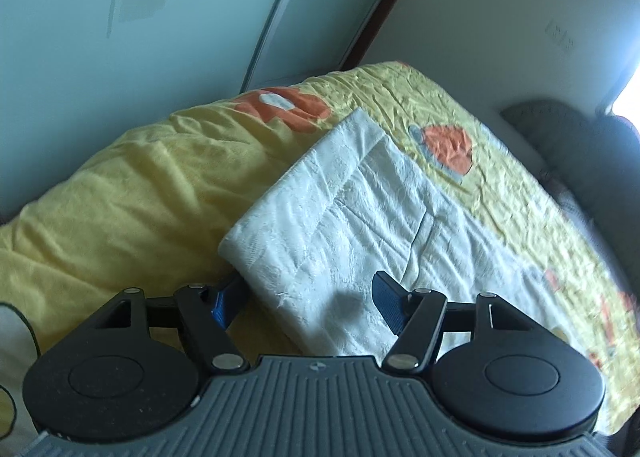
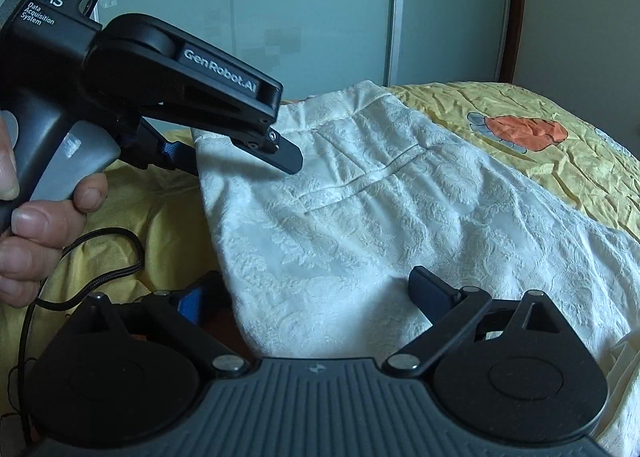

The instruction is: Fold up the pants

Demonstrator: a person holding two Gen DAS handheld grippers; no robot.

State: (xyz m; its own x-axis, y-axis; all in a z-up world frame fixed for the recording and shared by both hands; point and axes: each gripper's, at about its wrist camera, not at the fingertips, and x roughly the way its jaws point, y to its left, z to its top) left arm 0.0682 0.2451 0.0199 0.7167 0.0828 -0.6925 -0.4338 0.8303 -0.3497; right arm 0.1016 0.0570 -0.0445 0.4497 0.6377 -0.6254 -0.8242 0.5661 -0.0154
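White brocade pants point(image 1: 360, 209) point(image 2: 380, 217) lie flat on a yellow bedspread point(image 1: 120, 197) point(image 2: 560, 161), waistband at the far end. My left gripper point(image 1: 304, 301) is open and straddles the pants' near left edge: one finger is beside the edge over the yellow cover, the other over the white cloth. In the right wrist view the left gripper point(image 2: 234, 157) is held by a hand point(image 2: 40, 217) at the waistband corner. My right gripper point(image 2: 314, 293) is open wide, also straddling the pants' left edge nearer the camera. Neither gripper's pads press on the cloth.
The bedspread has orange printed figures point(image 1: 448, 145) point(image 2: 524, 131) and is bunched up on the left. Frosted sliding doors point(image 2: 320, 17) stand behind the bed. A black cable point(image 2: 100, 257) hangs from the left gripper's handle. A dark chair-like shape point(image 1: 560, 137) stands past the bed's right edge.
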